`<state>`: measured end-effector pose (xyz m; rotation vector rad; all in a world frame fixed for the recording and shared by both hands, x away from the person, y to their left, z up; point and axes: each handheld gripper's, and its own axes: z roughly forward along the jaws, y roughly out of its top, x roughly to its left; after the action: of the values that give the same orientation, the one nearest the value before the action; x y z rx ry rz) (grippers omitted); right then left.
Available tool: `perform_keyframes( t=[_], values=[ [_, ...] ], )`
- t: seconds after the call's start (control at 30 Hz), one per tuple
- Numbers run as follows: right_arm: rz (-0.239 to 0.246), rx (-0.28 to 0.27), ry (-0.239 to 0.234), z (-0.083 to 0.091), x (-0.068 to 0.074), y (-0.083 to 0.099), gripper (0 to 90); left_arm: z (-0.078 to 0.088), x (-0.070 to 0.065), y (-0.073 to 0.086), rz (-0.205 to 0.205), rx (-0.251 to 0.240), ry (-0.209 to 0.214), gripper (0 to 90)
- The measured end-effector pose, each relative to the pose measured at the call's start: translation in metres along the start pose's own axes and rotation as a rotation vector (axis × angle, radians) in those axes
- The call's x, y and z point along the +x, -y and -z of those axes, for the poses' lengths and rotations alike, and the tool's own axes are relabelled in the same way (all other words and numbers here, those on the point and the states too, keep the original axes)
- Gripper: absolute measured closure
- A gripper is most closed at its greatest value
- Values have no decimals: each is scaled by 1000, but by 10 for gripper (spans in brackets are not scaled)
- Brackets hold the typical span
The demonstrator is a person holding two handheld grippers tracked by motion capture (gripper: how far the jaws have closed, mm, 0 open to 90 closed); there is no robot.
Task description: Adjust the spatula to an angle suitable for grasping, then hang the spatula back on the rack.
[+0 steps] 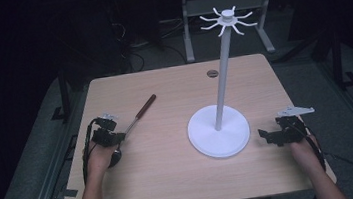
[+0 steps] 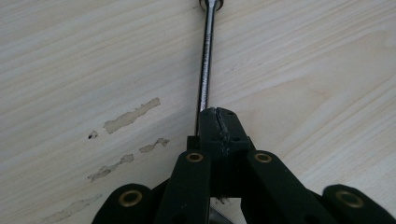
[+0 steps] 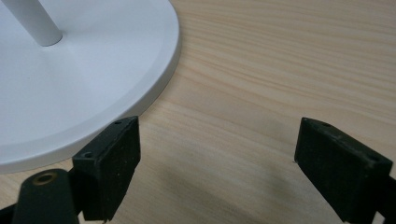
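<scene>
Lying on the table [image 1: 173, 180] at its left side, ladle [image 1: 138, 113] with its metal shaft pinched by left gripper [image 2: 219, 122], jaws pressed together. Right gripper [image 3: 217, 163] spread wide beside white stand [image 1: 218, 130], holding nothing.

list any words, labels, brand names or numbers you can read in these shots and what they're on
None: no readable text in any view.
The utensil's metal shaft bears faint marks, too blurred to read.
The white stand, the wooden table and both grippers show no writing.
</scene>
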<state>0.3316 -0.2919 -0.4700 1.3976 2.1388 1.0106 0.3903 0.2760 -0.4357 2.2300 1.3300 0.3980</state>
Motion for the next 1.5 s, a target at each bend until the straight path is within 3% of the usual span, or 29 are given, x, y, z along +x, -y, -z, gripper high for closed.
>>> perform_keyframes(
  t=[0.17,0.3,0.5,0.7,1.0,1.5],
  values=[
    [1,2,1,-1,0,0,143,1,0,-3,-1,5,13,775],
    [0,2,2,-1,0,0,143,3,-1,-8,-22,18,29,662],
    [1,4,5,-1,0,0,143,7,-2,-19,-52,32,47,561],
    [-3,8,4,-1,-1,1,143,4,1,-33,-48,47,70,514],
    [-1,6,3,-1,-2,1,143,0,0,-61,-107,100,99,475],
    [-5,4,0,-1,-2,2,143,-14,-3,-110,-158,139,95,467]
  ],
)
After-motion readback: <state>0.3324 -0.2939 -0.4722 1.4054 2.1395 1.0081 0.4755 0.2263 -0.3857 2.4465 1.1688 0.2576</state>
